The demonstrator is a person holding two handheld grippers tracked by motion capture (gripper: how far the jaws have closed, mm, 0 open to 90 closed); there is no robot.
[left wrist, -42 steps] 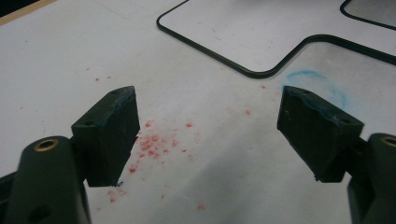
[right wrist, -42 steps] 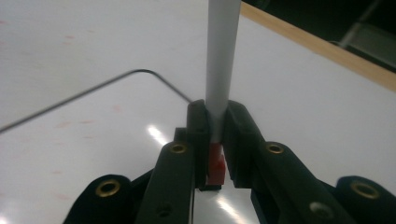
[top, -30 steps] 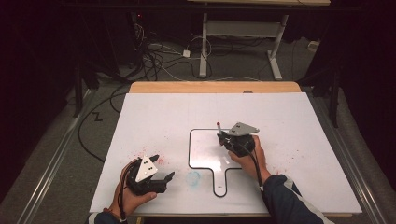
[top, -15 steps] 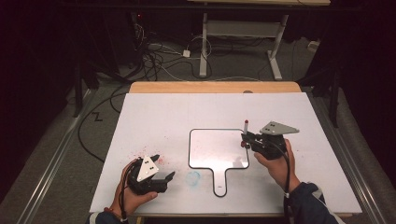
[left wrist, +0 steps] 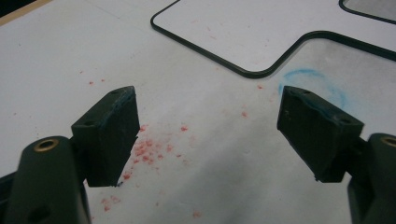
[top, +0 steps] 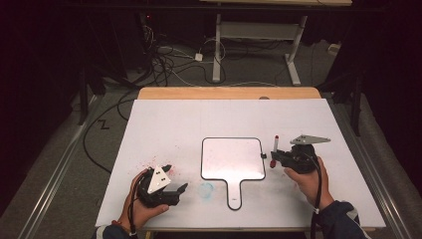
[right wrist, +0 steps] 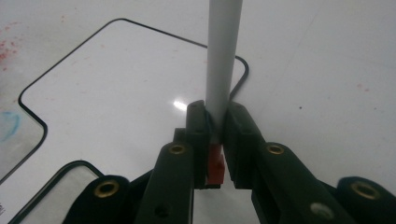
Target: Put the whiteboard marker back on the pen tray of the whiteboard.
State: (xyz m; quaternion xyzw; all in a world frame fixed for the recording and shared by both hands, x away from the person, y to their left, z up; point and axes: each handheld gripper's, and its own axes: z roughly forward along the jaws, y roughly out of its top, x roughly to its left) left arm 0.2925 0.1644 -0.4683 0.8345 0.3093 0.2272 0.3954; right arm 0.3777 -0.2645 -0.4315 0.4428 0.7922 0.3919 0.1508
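Observation:
A small white paddle-shaped whiteboard (top: 232, 158) with a black rim lies flat mid-table, its handle toward the person. My right gripper (top: 275, 157) hovers just past the board's right edge, shut on a marker (top: 275, 148) that has a white barrel and a red end. In the right gripper view the marker (right wrist: 223, 56) stands up between the closed pads (right wrist: 198, 126), with the whiteboard (right wrist: 126, 84) behind it. My left gripper (top: 175, 177) rests near the front left of the table, open and holding nothing. Its view shows wide-apart pads (left wrist: 112, 130) over the tabletop, the whiteboard (left wrist: 243, 32) beyond them.
Red ink specks (left wrist: 149, 149) dot the white tabletop (top: 164, 124) near the left gripper. A faint blue smudge (top: 205, 189) lies left of the board's handle. A wooden strip (top: 229, 92) borders the far edge. Cables (top: 169, 59) and a desk frame (top: 259, 35) are on the floor beyond.
The right gripper has carried the marker rightward, from above the whiteboard to just beyond its right edge. The left gripper has stayed where it was.

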